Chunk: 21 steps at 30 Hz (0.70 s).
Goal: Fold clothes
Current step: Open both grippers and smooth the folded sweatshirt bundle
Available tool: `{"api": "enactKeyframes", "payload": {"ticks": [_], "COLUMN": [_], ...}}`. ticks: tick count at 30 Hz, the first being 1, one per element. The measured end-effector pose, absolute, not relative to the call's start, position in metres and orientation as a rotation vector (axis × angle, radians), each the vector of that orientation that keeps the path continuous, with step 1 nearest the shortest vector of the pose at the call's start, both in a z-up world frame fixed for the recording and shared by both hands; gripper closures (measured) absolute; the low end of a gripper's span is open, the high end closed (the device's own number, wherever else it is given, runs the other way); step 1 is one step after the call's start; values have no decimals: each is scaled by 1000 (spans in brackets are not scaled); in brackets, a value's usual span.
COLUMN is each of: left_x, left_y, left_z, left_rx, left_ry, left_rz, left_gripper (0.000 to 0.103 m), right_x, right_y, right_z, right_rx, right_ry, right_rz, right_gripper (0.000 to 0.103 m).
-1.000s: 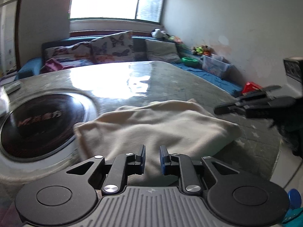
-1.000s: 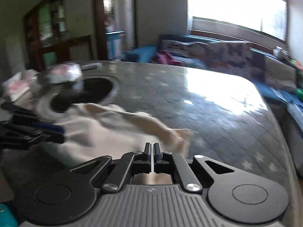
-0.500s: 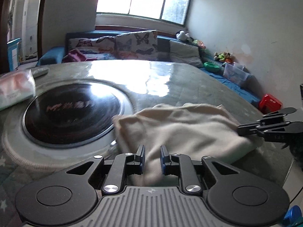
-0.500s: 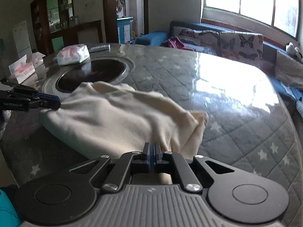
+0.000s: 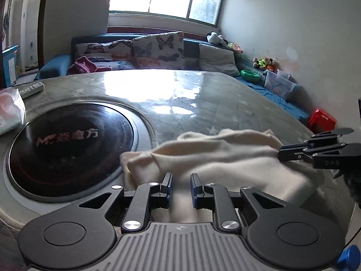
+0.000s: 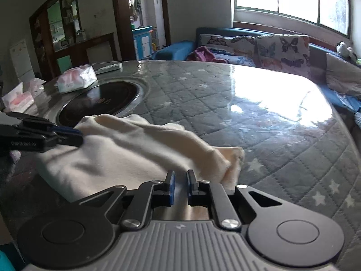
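Note:
A cream garment (image 5: 214, 158) lies folded and bunched on the grey quilted table (image 5: 203, 94). My left gripper (image 5: 181, 178) hovers low over its near left part, jaws a little apart, with cloth showing below the gap but nothing pinched. In the right wrist view, the same garment (image 6: 124, 149) spreads to the left, and my right gripper (image 6: 180, 176) sits at its near right corner. Its jaws are opening and the pads do not press on the cloth. The left gripper (image 6: 67, 135) reaches the garment's left edge, and the right gripper (image 5: 285, 154) its right edge.
A round black hob (image 5: 67, 144) is set into the table just left of the garment. Tissue packs (image 6: 76, 80) and a remote (image 5: 31, 89) lie beyond it. A sofa with butterfly cushions (image 5: 158, 47) runs behind the table, and a red stool (image 5: 322, 119) stands right.
The right gripper's jaws, shut before, now stand slightly apart. Both grippers have shifted along the garment, and the hob now fills more of the left wrist view. The garment looks more bunched.

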State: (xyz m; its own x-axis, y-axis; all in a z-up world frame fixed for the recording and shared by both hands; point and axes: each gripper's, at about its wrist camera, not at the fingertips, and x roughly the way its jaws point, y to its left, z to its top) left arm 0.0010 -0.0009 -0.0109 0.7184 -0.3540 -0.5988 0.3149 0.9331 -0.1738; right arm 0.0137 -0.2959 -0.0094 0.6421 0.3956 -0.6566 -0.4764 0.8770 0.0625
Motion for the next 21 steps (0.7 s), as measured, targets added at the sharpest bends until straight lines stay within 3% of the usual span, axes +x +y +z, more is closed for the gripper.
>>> {"api": "enactKeyframes", "payload": {"ticks": [5,21], "left_x": [17,50], "left_y": [-4,-13], "left_z": [-5,-9], "left_rx": [-45,-17], "left_ry": [648,667], "left_rz": [-363,-354], "left_gripper": [80,79], "right_x": [31,69], "right_y": [-297,-281], "right_z": [-9,-8], "right_rx": [-86,-61], "right_ry": [708,722], "right_rz": [480,524], "right_gripper": [87,87]}}
